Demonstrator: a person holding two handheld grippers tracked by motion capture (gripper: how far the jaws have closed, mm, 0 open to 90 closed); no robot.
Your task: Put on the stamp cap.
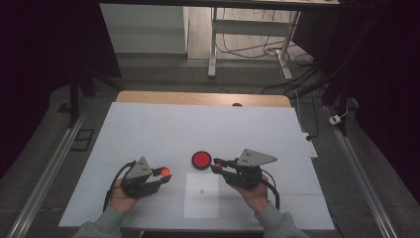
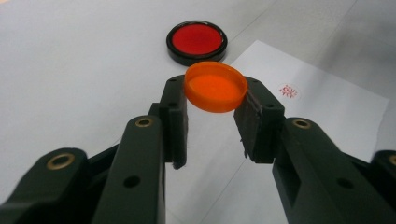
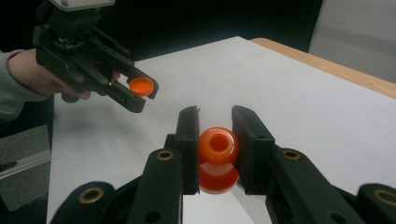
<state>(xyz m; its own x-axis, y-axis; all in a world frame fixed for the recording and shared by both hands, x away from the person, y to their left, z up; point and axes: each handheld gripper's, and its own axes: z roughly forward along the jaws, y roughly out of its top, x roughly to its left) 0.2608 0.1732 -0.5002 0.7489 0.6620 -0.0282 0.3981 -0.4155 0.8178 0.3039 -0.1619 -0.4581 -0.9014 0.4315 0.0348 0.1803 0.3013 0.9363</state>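
A dim room surrounds a white tabletop (image 1: 148,129), with desk legs and loose cables on the floor at the far side. A person's 2 hands come in from the near edge, each holding a pair of tongs above the surface. The left tongs (image 1: 162,176) are clenched on a small orange cap (image 2: 215,87), pinched by its rim between the 2 pads and held just off the tabletop, its hollow side up. The right tongs (image 1: 216,165) are clamped on a small orange stamp body (image 3: 218,157), gripped at its narrow waist with the rounded end pointing away from the hand. Between the 2 tools, a little farther off, a round black tin with a red ink pad (image 1: 201,159) lies open; nearer the person lies a white sheet of paper (image 1: 201,196) with 1 small red stamp mark (image 2: 288,90) on it. Both orange pieces look like light, stiff, glossy plastic, so I would expect them to slip or twist if squeezed off-centre. The cap seems best held across its rim as now, the stamp at its waist. Joining them would call for careful lining up.
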